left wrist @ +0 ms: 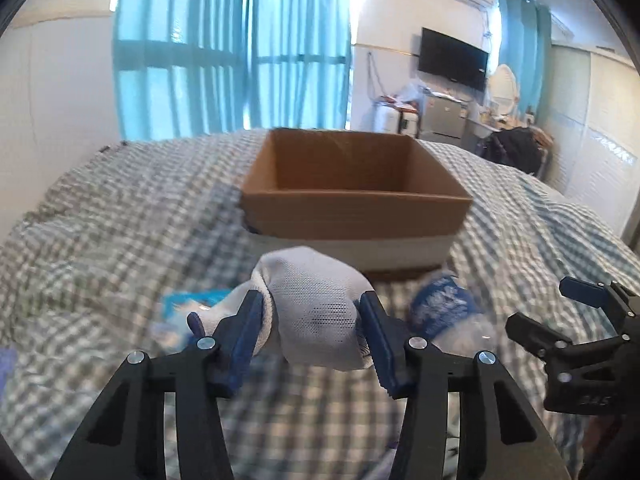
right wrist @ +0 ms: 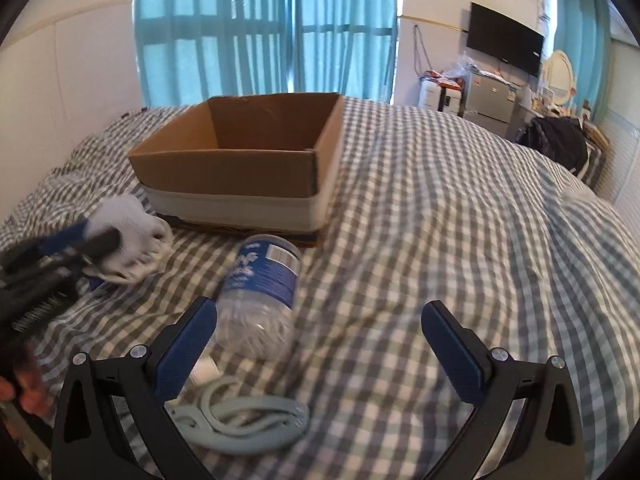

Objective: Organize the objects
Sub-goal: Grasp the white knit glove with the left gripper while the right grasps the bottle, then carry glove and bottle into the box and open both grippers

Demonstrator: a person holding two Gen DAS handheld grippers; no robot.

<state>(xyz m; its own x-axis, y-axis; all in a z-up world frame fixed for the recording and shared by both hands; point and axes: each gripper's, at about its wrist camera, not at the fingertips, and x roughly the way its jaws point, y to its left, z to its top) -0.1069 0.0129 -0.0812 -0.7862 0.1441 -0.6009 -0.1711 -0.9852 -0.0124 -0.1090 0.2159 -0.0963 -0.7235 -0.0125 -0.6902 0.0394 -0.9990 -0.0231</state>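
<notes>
White knitted cloth, seemingly a bundled sock (left wrist: 316,312), is seen clamped between the blue pads of the left gripper (left wrist: 312,320), clear of the checked bedspread (left wrist: 120,220). The carrying step is judged to be in hand; next, the bundle would need lifting over the near rim of the cardboard box (left wrist: 352,208) at twelve o'clock. The right gripper (right wrist: 320,344) is held wide and empty, with a plastic bottle (right wrist: 264,280) at eleven o'clock and a pale blue strap (right wrist: 240,420) at seven. Open bedding lies at three o'clock.
</notes>
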